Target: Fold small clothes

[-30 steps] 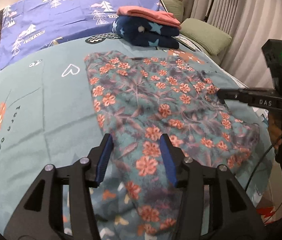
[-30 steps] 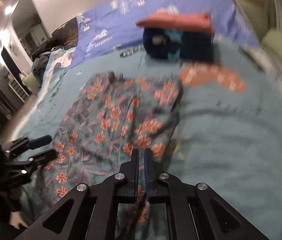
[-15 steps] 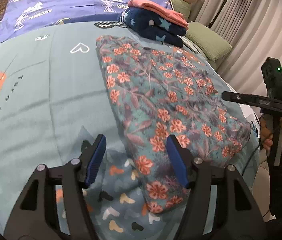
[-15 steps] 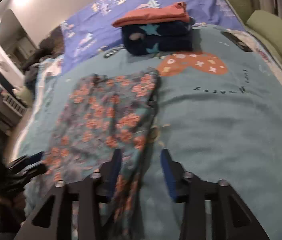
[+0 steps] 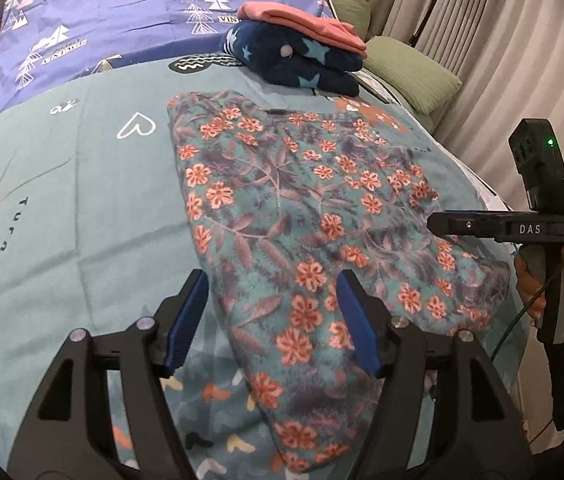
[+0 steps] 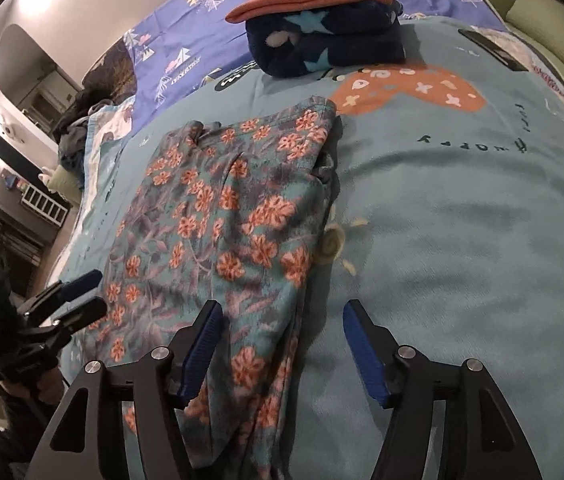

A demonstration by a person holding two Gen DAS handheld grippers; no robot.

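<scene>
lying flat on the teal blanket [image 5: 62, 184]: floral garment [image 5: 301, 216], released. right gripper [image 6: 282, 344], pinched shut a second ago, and left gripper [image 5: 272, 320] have just been spreading, both unclenched, cloth between their pads untouched. curtains [image 5: 501, 60] behind the bed.

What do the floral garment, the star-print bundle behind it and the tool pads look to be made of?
Floral garment: soft matte woven or knit cloth, probably cotton; it lies limp with creases. Star-print bundle: thick and fuzzy, likely fleece. Left tool pads: blue ribbed rubber or plastic, on black rigid arms, likely plastic.
</scene>
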